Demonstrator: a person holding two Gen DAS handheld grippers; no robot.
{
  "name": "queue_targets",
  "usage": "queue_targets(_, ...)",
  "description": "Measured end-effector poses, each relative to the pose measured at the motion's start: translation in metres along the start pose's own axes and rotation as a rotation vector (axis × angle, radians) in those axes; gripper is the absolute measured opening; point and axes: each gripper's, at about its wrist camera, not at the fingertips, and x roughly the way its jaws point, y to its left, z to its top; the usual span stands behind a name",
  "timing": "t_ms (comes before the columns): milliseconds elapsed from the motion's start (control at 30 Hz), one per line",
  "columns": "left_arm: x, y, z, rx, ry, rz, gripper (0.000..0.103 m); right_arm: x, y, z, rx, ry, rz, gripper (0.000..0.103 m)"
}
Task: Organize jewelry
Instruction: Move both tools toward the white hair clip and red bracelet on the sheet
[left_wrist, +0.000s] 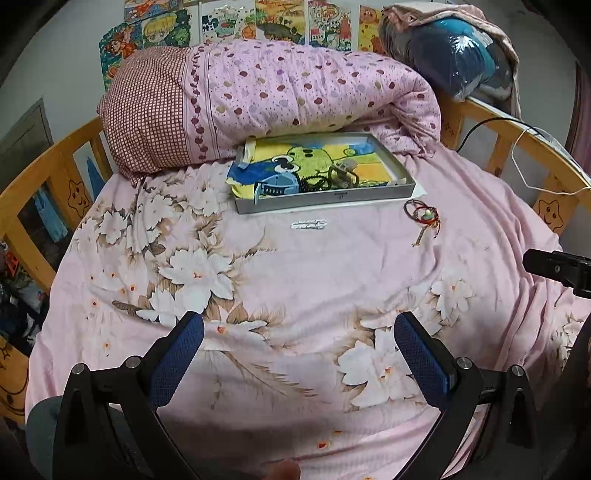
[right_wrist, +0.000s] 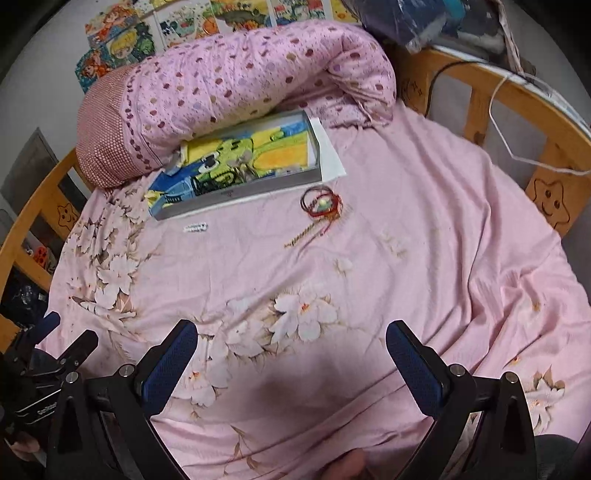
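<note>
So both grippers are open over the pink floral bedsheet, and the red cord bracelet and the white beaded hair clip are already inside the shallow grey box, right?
Not quite. Left gripper and right gripper are open above the pink floral bedsheet, but the red cord bracelet and the white beaded hair clip lie on the sheet just outside the shallow grey box, as both wrist views show.

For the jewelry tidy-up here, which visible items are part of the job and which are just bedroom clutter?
Part of the job:
- grey tray with some jewelry already inside
- red cord bracelets on the sheet
- white beaded clip on the sheet
- left tool and right tool, both open

Just lying about:
- rolled pink quilt
- blue bundle
- wall drawings
- white cable
</note>
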Motion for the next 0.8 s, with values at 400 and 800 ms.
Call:
queue_targets(400,0.028,0.013,-0.003,-0.044,0.156,0.036,0.101,0.023,-0.009,0.018,0.018,0.119,0.04,0.103)
queue_targets(800,0.074,0.024,0.044,-0.094,0.243,-0.067,0.101,0.074,-0.053,0.081,0.068,0.189,0.062,0.103)
